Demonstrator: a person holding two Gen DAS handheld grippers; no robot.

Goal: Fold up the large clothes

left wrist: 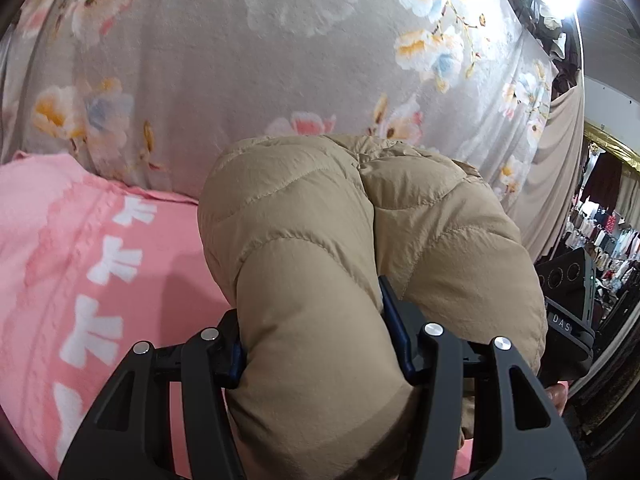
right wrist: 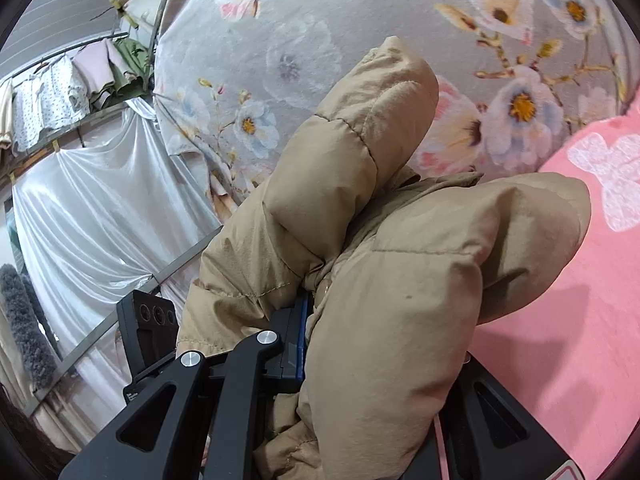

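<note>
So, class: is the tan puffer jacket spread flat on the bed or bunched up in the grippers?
Bunched up. The tan puffer jacket bulges in thick quilted folds between the left gripper and the right gripper, above the pink blanket.

The tan quilted puffer jacket [right wrist: 384, 264] buries the right tool's [right wrist: 316, 344] far finger and runs off the frame's bottom edge. In the left wrist view, the clothes rack [left wrist: 600, 232] at right is too small to make out.

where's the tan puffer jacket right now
The tan quilted puffer jacket is clamped in both tools, the left tool and the right tool, filling the middle of both wrist views above the pink blanket, before the grey floral sheet.
</note>
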